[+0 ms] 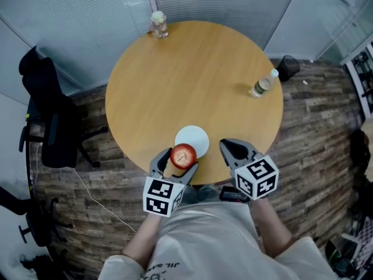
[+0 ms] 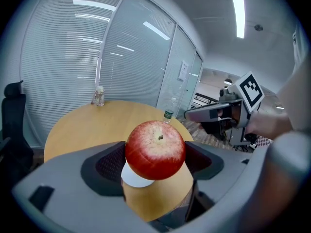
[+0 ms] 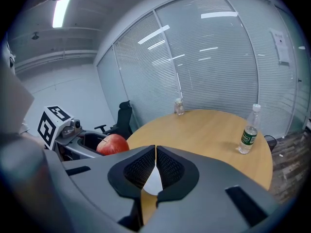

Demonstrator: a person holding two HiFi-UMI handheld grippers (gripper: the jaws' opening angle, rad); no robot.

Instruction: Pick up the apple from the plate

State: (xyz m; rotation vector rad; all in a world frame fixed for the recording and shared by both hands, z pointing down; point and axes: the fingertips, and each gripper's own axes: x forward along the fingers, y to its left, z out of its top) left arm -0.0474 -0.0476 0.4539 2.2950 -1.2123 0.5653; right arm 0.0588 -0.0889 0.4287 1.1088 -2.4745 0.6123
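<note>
We recorded the left gripper (image 1: 176,163) clamped on the red apple (image 2: 155,149), one jaw pad against each side of the fruit and the stem end up. This sat at the lower centre of the head view, over the lower-left rim of the white plate (image 1: 197,137) on the round wooden table (image 1: 192,80). We found the right gripper (image 3: 155,154) empty with its jaws pressed together, just right of the plate; a water bottle (image 1: 263,84) stood at the table's right edge and a glass jar (image 1: 158,24) at its upper edge.
</note>
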